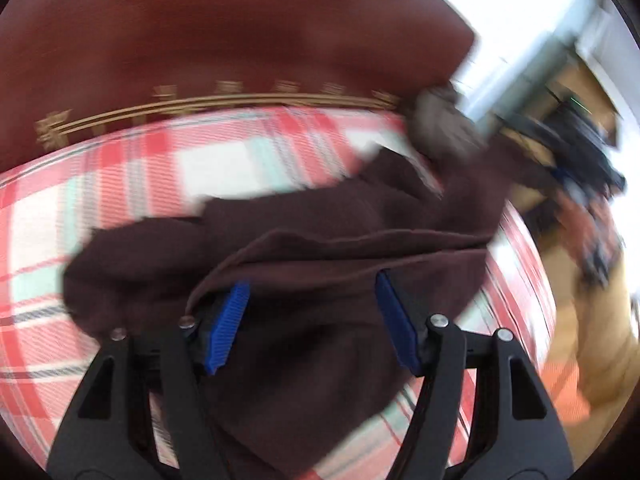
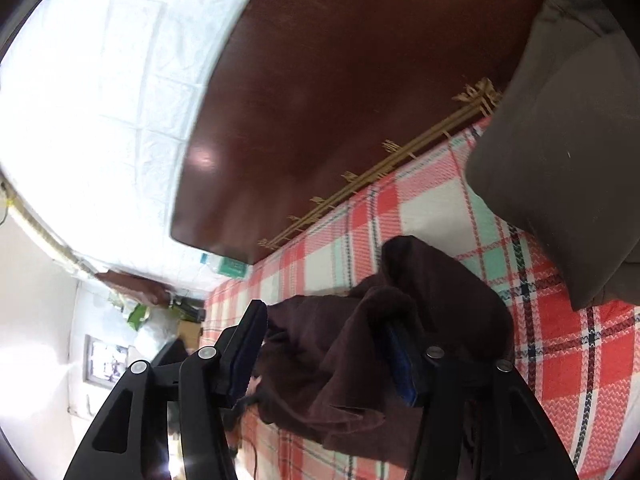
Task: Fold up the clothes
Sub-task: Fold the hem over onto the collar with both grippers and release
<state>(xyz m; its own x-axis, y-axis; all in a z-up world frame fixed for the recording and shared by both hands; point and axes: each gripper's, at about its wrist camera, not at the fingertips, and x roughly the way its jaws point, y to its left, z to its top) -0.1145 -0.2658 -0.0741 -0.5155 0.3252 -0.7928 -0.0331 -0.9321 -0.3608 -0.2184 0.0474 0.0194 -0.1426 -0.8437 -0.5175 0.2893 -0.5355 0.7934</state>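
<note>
So, left wrist view first: the left gripper (image 1: 312, 320) has its blue pads (image 1: 228, 326) spread fairly wide, and the dark brown garment (image 1: 304, 240) lies rumpled under and between them on the plaid bedspread (image 1: 80, 208). As far as I can see the pads aren't pinching anything; the cloth just sits in the gap, so I'd say it's loose there. This view is smeared, so fine folds are hard to read. The wooden headboard (image 1: 240, 40) runs along the far side of the bed, and there's plenty of bare plaid to the left for spreading the garment flat, which is probably what folding needs next. Right wrist view: the right gripper (image 2: 328, 356) is also partly open, with a bunched fold of the same garment (image 2: 360, 340) draped across and over its right finger (image 2: 400, 360). It looks hung on rather than clamped, though I can't be sure about contact on that side. A gray pillow (image 2: 560, 180) sits close on the right, touching the bedspread (image 2: 560, 360) near the headboard (image 2: 340, 80), so that side is tight. The bed's edge drops off at lower left, so watch that the cloth doesn't slide off.
</note>
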